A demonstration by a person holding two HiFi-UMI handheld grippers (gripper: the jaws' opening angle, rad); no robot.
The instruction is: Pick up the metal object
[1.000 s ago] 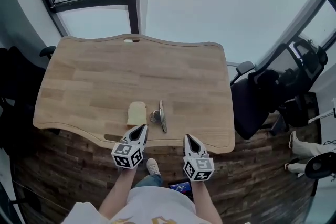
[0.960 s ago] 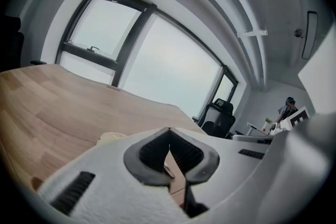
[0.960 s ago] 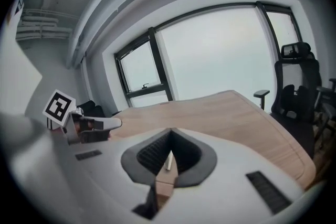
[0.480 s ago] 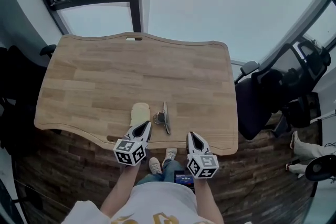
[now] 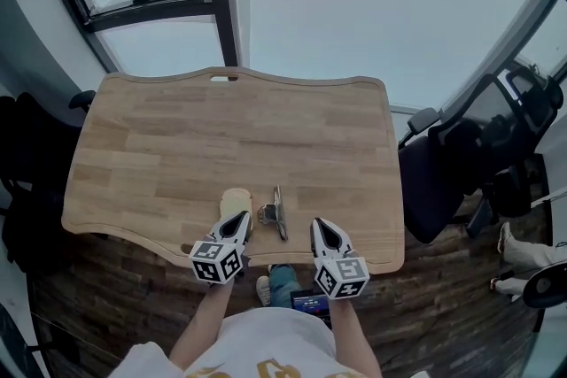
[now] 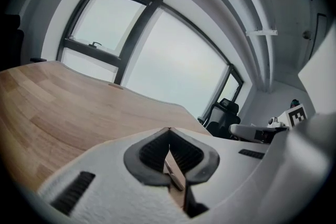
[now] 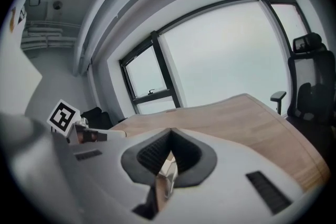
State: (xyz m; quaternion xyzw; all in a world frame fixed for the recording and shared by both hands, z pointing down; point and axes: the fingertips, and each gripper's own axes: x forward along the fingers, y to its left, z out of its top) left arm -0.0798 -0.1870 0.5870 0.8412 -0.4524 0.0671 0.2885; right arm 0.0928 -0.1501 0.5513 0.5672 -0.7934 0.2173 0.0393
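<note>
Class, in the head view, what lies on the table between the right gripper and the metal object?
Nothing: only bare wooden table shows between the right gripper and the metal object, in the head view.

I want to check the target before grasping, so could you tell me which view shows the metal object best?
The head view: the metal object lies whole on the table, near its front edge. The right gripper view shows only a shiny sliver low in the picture, probably it; the left gripper view shows nothing recognisable of it.

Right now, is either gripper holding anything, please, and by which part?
Nothing is held: the left gripper and right gripper are shut and empty; the metal object lies untouched.
</note>
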